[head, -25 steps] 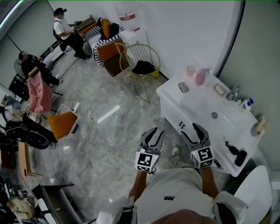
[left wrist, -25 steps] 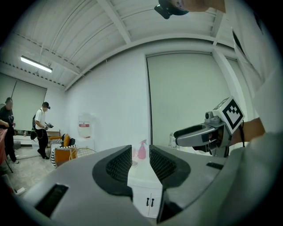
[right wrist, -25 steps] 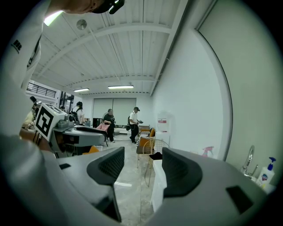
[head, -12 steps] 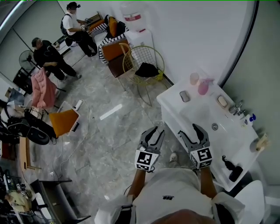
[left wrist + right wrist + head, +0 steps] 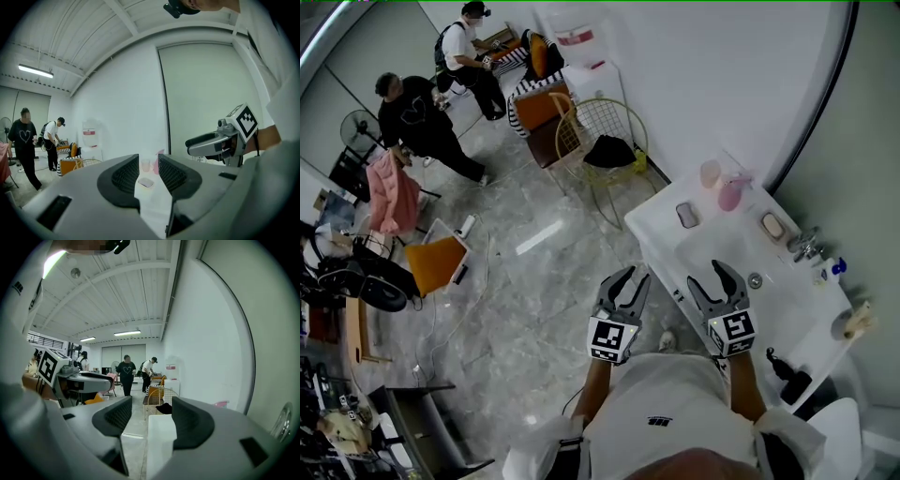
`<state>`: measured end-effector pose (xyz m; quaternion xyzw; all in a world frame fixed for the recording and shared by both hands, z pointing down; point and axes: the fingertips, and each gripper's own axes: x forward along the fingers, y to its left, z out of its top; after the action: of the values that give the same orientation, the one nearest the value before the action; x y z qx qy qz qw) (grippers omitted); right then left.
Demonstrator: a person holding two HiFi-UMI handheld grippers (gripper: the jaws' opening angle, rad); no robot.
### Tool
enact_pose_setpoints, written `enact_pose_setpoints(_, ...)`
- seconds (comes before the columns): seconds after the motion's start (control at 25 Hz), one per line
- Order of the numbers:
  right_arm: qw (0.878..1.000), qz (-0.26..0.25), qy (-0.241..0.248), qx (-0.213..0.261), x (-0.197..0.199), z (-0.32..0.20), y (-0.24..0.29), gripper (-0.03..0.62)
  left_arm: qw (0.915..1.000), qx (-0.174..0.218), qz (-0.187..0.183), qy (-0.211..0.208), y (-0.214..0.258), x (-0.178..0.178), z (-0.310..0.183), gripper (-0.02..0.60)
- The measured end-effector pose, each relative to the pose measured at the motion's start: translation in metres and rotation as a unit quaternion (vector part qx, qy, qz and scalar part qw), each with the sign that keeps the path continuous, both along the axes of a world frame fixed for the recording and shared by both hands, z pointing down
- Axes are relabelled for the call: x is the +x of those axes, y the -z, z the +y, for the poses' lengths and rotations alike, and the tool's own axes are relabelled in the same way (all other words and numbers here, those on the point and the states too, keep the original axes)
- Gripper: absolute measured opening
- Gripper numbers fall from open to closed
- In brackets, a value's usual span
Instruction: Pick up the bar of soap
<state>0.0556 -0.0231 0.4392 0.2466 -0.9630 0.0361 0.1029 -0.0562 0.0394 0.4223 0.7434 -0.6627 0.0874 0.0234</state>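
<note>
Bar of soap (image 5: 772, 225) tiny, detail unclear, small flat item (image 5: 146, 183) too distant to identify

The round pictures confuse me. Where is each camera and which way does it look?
Head view: on the person's head, looking down at floor and white counter; shows shirt, left gripper, right gripper.
Left gripper view: on that gripper, facing the counter past open jaws.
Right gripper view: on its gripper, past open jaws toward a person.
Shared: head and left gripper views show the pink cup.
</note>
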Motion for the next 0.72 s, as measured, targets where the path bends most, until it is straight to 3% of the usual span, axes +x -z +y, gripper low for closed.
enact_pose_setpoints(0.72, 1.000, -0.014, -0.006, -0.015, -0.010, -0.076, -0.013, 0.262, 0.9998, -0.012, -0.012, -0.005, -0.009, -0.006, -0.074, 0.120)
